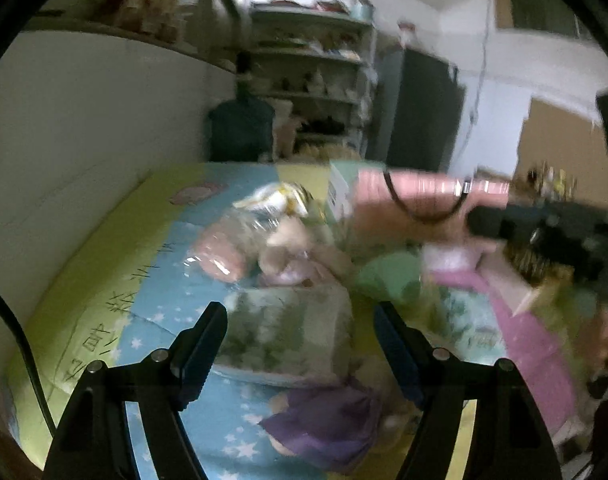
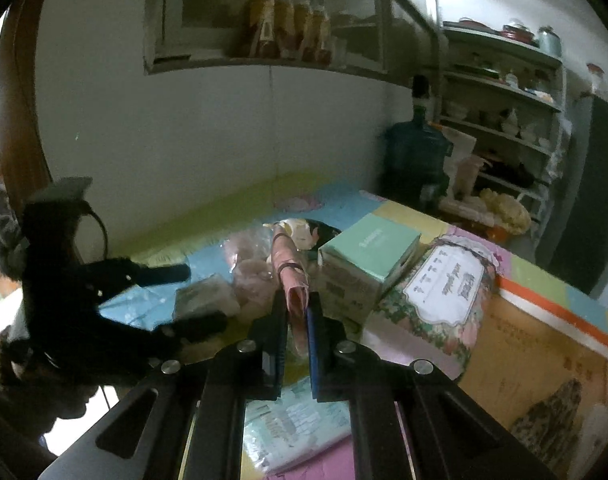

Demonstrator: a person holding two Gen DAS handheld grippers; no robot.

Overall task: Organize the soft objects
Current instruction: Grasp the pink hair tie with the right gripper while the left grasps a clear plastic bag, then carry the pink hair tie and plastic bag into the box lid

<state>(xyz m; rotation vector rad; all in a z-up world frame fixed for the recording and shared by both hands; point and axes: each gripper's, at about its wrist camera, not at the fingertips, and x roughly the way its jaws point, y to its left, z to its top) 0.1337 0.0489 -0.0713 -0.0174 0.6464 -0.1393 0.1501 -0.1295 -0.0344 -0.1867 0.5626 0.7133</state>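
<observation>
A bright play mat printed in blue, yellow and pink panels spreads beneath both tools; ahead and right of the right gripper stands a mint-green tissue box; that gripper's jaws are pressed together, pinching the near end of a long pink folded cloth bound by a dark band, which stretches forward from its tips; the left gripper hangs spread above the mat, a soft grey-green wrapped pack lying between its fingers, untouched.

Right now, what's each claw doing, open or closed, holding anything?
Left claw: open, holding nothing.
Right claw: closed on the pink folded cloth.
</observation>
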